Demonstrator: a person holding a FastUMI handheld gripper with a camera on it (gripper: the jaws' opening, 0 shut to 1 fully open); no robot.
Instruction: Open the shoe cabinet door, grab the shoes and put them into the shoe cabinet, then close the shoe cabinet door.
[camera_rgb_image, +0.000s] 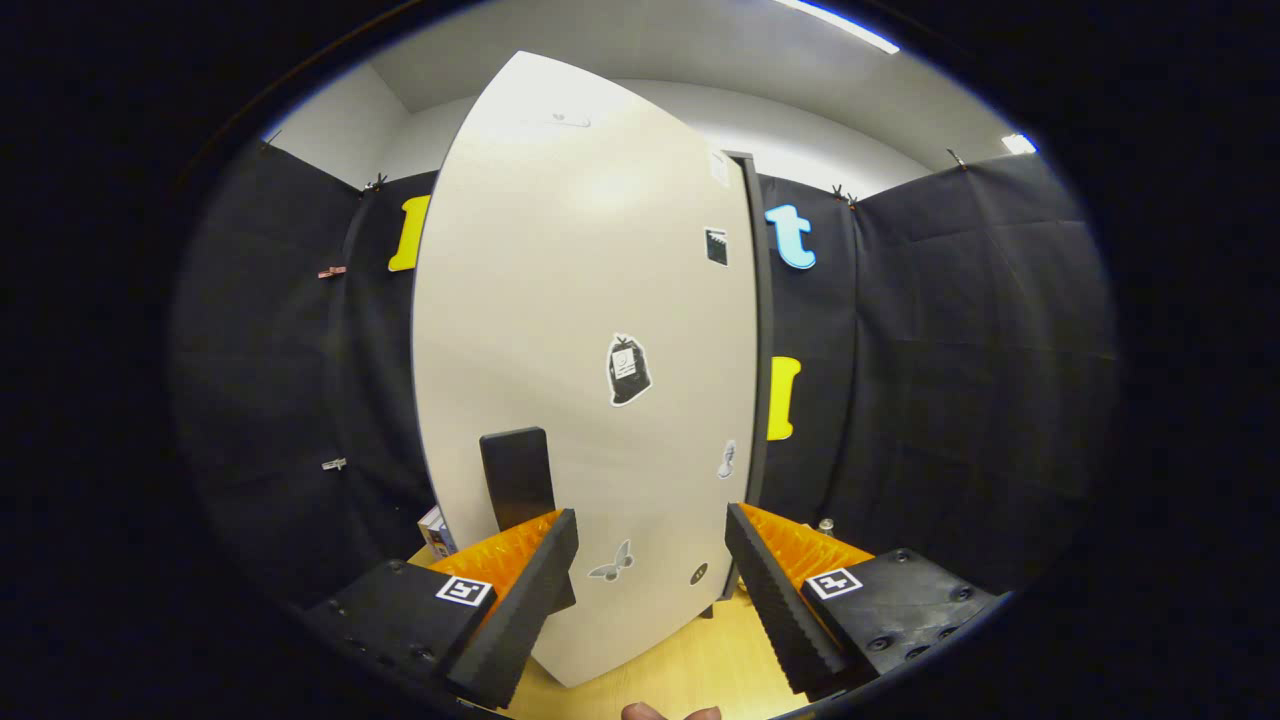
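Observation:
A tall white shoe cabinet door (585, 330) with several small stickers stands upright just ahead of my gripper (650, 535). A black block-shaped handle (517, 478) sits low on the door, right beyond the left finger (525, 600). The fingers are spread wide apart with nothing between them; the right finger (775, 600) sits near the door's right edge. A dark cabinet frame edge (763, 330) shows along the door's right side. Whether the door is fully shut against the frame is hard to tell.
The cabinet stands on a light wooden floor (690, 665). A small box (436, 530) lies on the floor at the door's left foot. Black cloth booth walls (950, 380) surround the cabinet closely. A fingertip (668, 712) shows below the gripper.

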